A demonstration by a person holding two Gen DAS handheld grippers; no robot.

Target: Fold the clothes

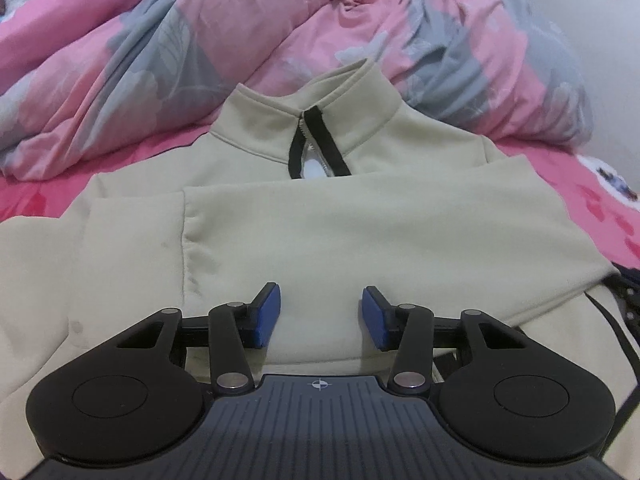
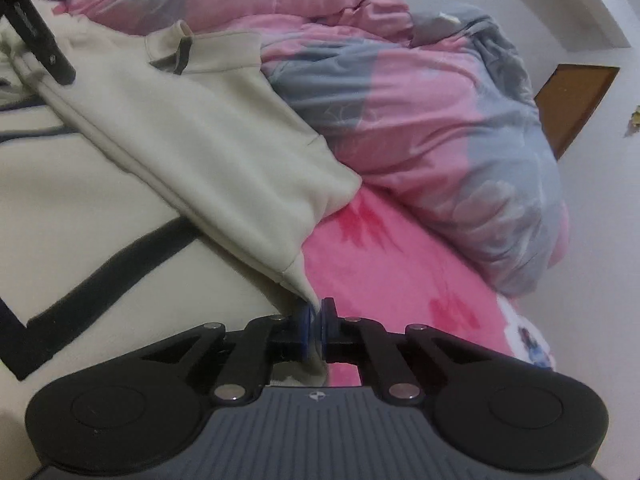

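Observation:
A cream sweatshirt (image 1: 320, 224) lies spread on a pink bed, its stand-up collar (image 1: 308, 120) with a black-edged zip opening at the far end. A sleeve is folded across the chest. My left gripper (image 1: 321, 314) hovers low over the near part of the cloth; its blue pads (image 1: 266, 316) stand well apart, with flat fabric under the gap. In the right wrist view the sweatshirt (image 2: 208, 140) stretches toward my right gripper (image 2: 318, 320), which is shut on a pointed corner of the cream cloth. A black stripe (image 2: 120, 264) runs across the layer beneath.
A crumpled pink and grey duvet (image 1: 160, 40) is piled behind the collar and along the right side (image 2: 440, 120). Bare pink sheet (image 2: 380, 264) shows right of the garment. A black bar (image 2: 40, 40) crosses the top left. A brown wooden panel (image 2: 572, 104) stands against the white wall.

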